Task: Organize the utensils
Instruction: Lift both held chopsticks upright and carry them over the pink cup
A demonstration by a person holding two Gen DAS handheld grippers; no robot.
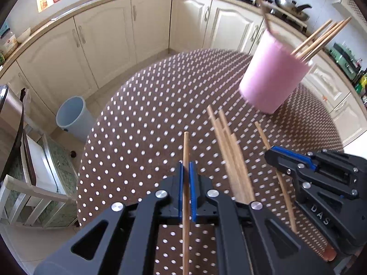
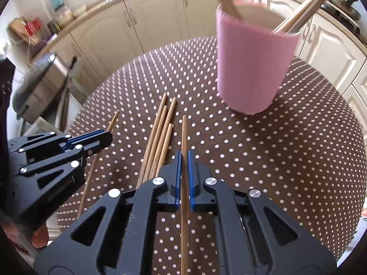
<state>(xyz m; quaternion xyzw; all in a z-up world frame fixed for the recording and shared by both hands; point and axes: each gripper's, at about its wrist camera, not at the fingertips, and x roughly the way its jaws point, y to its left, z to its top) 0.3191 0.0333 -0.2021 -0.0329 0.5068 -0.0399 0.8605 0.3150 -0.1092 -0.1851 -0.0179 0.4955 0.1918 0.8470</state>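
- Left gripper (image 1: 186, 171) clamped on one chopstick (image 1: 186, 151); the stick runs lengthwise between the blue pads (image 1: 181, 183), its tip pointing out past them over the table (image 1: 142, 105).
- Right gripper (image 2: 184, 160) likewise clamped on its own stick (image 2: 184, 137), the tip aimed roughly toward the cup (image 2: 250, 61).
- Loose sticks (image 2: 160, 133): four lie side by side on the dotted cloth between the two grippers, near-parallel. The right view shows them sharp and countable; in the left view they are blurred.
- Each view catches the other gripper from the side, also pinching a stick: the right one sits at the right edge of the left view, the left one at the left edge of the right view.
- Pink cup stands on the far right part of the table, well apart from the loose sticks. Several sticks lean out over its rim to the right, and a darker handle leans left.
- Left view only: pale blue bin (image 1: 73, 116) on the floor, white chair (image 1: 34, 183) beside the table.
- Right view only: steel pedal bin (image 2: 41, 84) at left, a clutter of bottles on the counter.
- Both views: cream cabinets (image 1: 110, 39) and pans on the hob behind.
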